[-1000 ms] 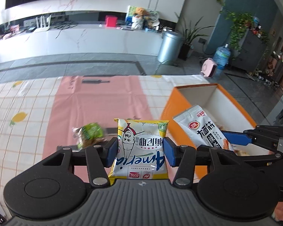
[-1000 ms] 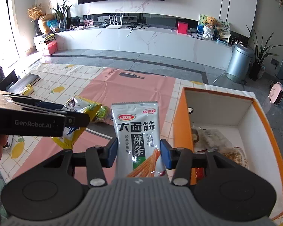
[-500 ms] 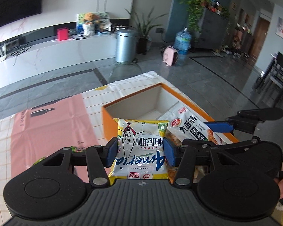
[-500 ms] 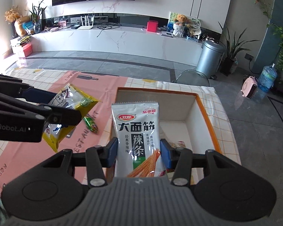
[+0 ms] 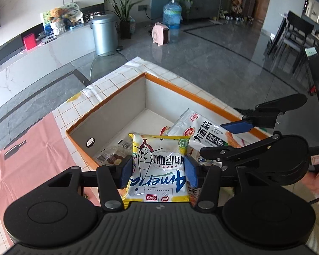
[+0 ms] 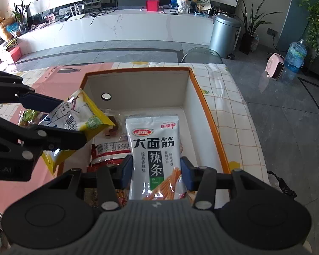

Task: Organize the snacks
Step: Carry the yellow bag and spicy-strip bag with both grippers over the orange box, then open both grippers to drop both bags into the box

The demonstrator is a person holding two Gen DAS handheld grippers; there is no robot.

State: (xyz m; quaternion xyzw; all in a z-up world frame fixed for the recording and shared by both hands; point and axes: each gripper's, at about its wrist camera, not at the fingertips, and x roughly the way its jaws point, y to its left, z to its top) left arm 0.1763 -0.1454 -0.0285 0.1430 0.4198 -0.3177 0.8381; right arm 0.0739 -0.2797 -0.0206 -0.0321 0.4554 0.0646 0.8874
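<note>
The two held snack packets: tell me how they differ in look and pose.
The yellow packet has a yellow border and a cartoon face; the silver packet is grey-white with bold black characters and a green label. The yellow packet is squarish; the silver packet is taller and narrower. The left gripper holds the yellow one, the right gripper the silver one. Both are sealed, clamped and held over the orange box.

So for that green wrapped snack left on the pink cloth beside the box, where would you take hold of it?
Judging from the right wrist view, only part of the green wrapped snack shows, behind the left tool. It seems to lie flat on the pink cloth, so I'd probably come from above and pinch across its puffy middle, not the thin sealed ends.
</note>
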